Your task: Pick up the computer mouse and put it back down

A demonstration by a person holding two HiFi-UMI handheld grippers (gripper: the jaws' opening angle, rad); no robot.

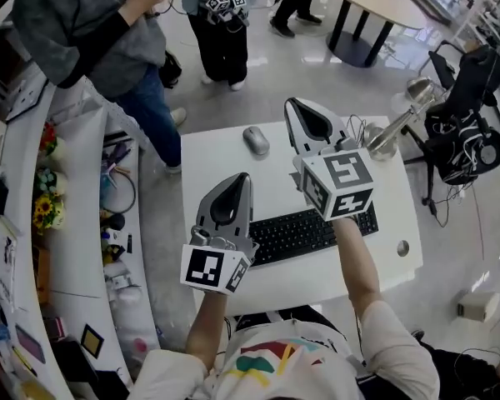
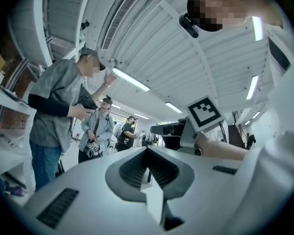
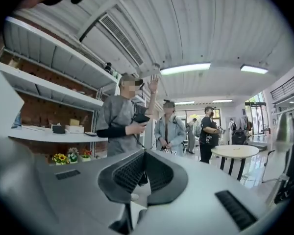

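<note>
Both tongs held up level, jaws together and empty

The left tongs (image 1: 242, 178) and right tongs (image 1: 293, 104) sit side by side, both pointing away from the person, the right pair reaching further forward. The bare left forearm (image 1: 207, 323) and right forearm (image 1: 358, 261) stretch out from short sleeves. In each gripper view the jaws meet at their tips, gripping nothing.

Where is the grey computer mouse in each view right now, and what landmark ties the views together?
Head view: the grey oval computer mouse lies on the white table, above centre, beyond the black keyboard.
Left gripper view: not in it.
Right gripper view: not in it.
Shared landmark: the person in a grey top, top left in head view, left of centre in both gripper views.
</note>
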